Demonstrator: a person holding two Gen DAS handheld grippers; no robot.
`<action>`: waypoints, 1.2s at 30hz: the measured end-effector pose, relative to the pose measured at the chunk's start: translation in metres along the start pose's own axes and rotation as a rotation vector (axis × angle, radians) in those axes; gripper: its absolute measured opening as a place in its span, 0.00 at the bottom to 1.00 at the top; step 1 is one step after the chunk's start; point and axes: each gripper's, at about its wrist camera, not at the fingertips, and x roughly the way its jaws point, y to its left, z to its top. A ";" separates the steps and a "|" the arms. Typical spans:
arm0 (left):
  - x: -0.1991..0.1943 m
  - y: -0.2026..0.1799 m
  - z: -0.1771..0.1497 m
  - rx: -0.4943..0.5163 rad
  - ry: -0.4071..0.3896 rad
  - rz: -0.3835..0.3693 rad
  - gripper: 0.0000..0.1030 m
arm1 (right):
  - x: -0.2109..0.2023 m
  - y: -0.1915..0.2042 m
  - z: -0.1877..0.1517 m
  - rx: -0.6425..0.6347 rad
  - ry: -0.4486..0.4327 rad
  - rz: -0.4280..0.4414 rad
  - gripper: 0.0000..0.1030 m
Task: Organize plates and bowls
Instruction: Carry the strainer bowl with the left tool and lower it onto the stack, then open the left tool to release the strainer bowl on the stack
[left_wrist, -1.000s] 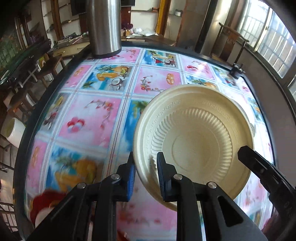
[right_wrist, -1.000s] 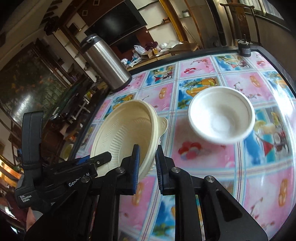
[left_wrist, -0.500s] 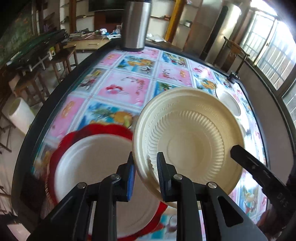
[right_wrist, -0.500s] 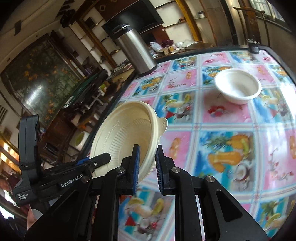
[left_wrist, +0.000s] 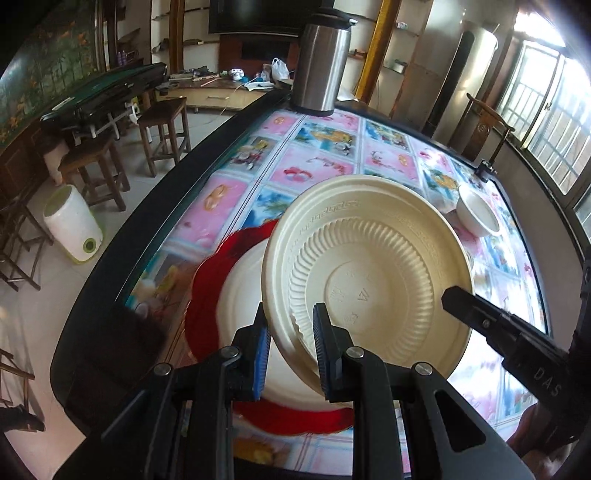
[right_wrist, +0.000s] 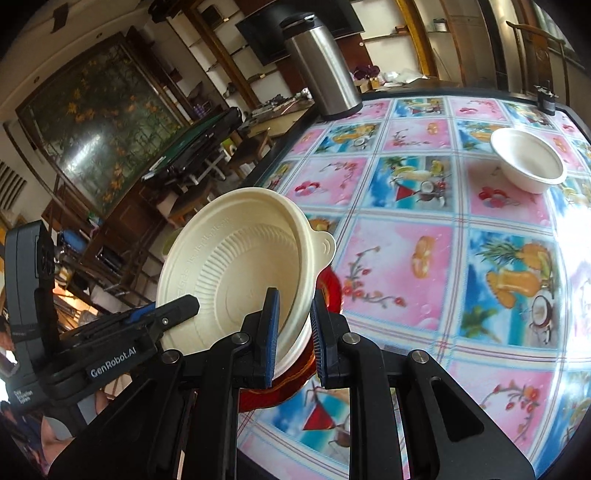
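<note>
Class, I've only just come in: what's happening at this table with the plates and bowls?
A person is working with a handheld tool in each hand. The left tool and the right tool are both shut on opposite edges of the same cream ribbed bowl, holding it tilted above a white plate stacked on a red plate. A small white bowl sits apart on the patterned table, near a steel flask.

Each black hand-held gripper (left_wrist: 290, 350) has blue-padded fingers (right_wrist: 269, 332), silver screws, white lettering.
</note>
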 end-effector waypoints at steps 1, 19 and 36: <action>0.001 0.003 -0.002 0.000 0.002 0.002 0.20 | 0.002 0.002 -0.002 -0.003 0.004 0.000 0.16; 0.017 0.018 -0.017 0.005 -0.008 0.074 0.20 | 0.037 0.011 -0.014 -0.018 0.092 -0.028 0.16; 0.020 0.008 -0.021 0.044 -0.049 0.135 0.65 | 0.036 0.017 -0.017 -0.049 0.101 -0.057 0.21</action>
